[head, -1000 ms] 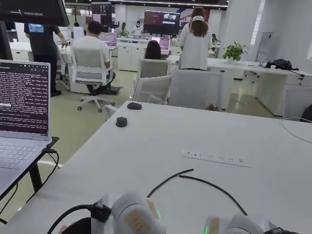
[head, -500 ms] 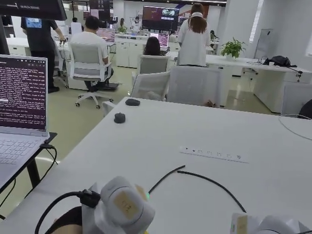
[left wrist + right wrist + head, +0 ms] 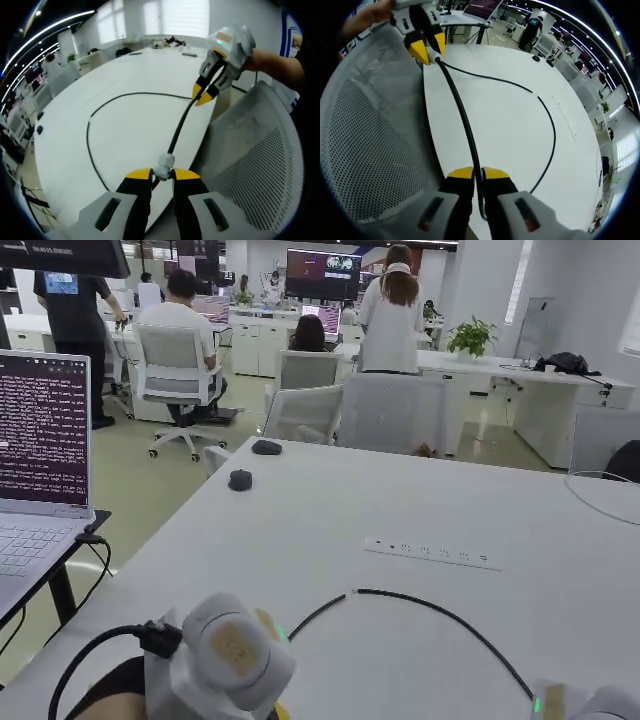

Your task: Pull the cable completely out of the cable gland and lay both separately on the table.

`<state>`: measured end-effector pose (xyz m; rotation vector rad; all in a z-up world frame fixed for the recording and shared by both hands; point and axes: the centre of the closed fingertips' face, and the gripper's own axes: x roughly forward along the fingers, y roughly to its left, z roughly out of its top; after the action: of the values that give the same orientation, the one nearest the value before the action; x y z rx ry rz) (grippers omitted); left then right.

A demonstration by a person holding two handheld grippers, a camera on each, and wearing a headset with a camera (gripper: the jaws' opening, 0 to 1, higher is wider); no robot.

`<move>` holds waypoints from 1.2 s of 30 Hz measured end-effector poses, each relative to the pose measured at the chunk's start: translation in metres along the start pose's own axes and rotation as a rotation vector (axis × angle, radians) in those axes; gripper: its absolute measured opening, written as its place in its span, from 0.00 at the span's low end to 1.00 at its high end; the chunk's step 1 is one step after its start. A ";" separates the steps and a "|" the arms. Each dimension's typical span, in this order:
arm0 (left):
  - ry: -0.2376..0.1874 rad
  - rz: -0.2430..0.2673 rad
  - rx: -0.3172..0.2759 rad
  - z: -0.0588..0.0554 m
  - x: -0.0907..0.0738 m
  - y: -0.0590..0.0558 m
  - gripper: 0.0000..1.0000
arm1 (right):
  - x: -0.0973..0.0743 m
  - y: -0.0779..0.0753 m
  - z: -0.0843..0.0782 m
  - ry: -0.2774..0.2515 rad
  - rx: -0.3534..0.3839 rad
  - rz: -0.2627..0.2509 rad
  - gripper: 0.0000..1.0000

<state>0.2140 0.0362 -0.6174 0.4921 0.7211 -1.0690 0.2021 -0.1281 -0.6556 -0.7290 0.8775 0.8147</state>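
Note:
A long black cable curves over the white table. Its near end passes through a small white cable gland. My left gripper is shut on that gland just off the table's edge. From the gland the cable runs taut to my right gripper, which is shut on it. In the right gripper view, the right gripper clamps the cable, and the left gripper holds the gland at the far end. The left gripper's housing sits low in the head view.
A white power strip lies mid-table, with a dark mouse and another dark object farther back. A laptop stands at the left. A grey mesh chair back is below the grippers. People sit and stand at desks beyond.
The cable on the table has been drawn from a kinked shape into one smooth arc, shifted towards the right. The left gripper's housing has moved left in the head view, which has itself shifted.

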 end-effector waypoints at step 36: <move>0.030 -0.013 0.081 0.006 0.009 -0.010 0.16 | 0.010 0.046 0.073 -0.128 -0.097 0.155 0.02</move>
<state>0.2092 0.0228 -0.6198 0.5747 0.7100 -1.1079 0.1943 -0.0428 -0.6412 -0.6918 0.7897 1.0364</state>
